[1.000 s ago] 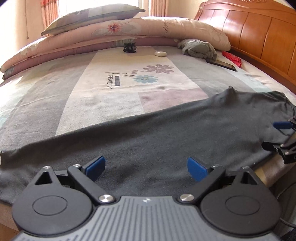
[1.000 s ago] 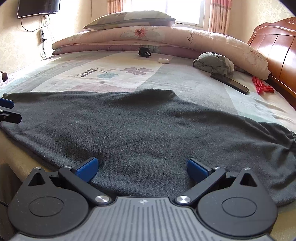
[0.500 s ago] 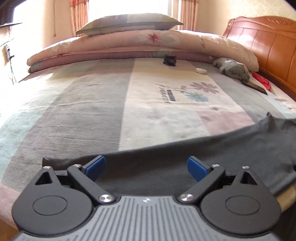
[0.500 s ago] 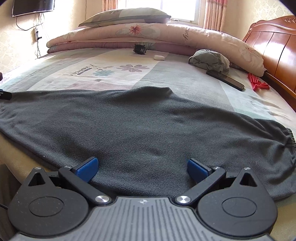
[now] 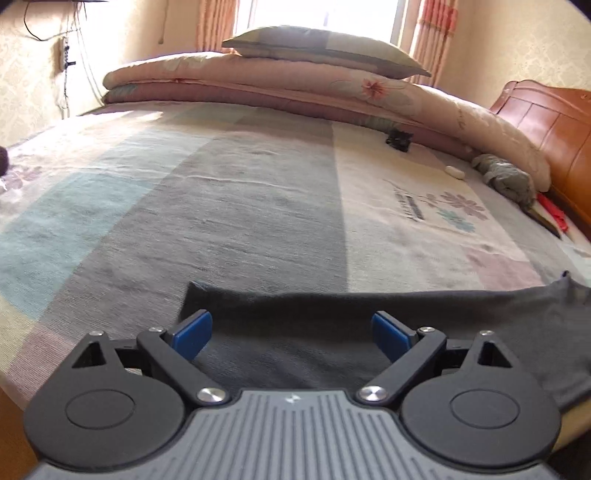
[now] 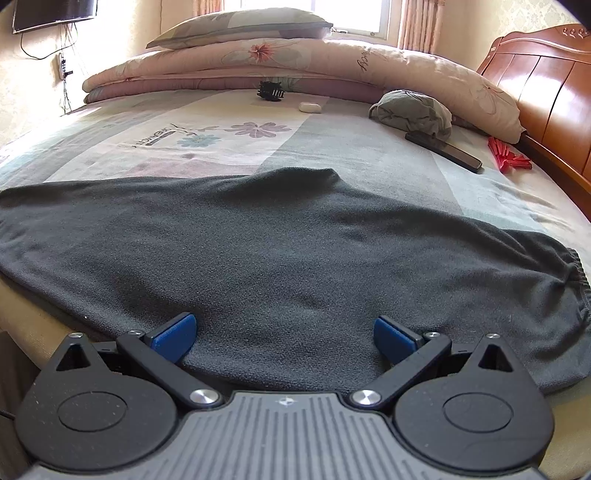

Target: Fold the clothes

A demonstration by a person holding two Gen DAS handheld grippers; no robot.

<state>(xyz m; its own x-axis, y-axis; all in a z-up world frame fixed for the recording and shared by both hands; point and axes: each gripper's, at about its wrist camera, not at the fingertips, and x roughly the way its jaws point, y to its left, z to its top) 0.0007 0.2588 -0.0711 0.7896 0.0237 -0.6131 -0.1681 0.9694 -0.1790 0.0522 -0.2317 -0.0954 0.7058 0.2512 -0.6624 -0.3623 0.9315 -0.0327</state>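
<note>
A dark grey pair of trousers (image 6: 280,251) lies flat along the near edge of the bed, its elastic waistband (image 6: 580,280) at the right. In the left wrist view its leg end (image 5: 332,325) lies right in front of my left gripper (image 5: 291,332), which is open and empty with its blue pads on either side of the cloth's end. My right gripper (image 6: 284,336) is open and empty, just above the near edge of the trousers' wide part.
The patterned bed sheet (image 5: 240,206) stretches ahead. Folded quilts and a pillow (image 6: 236,22) lie at the far side. A grey bundled garment (image 6: 413,110), a black phone (image 6: 443,151), red clips (image 6: 509,158), a white case (image 6: 309,107) and a black clip (image 6: 271,90) lie beyond. The wooden headboard (image 6: 546,88) stands right.
My left gripper has moved left along the trousers to the leg end. My right gripper has moved slightly forward and stays open.
</note>
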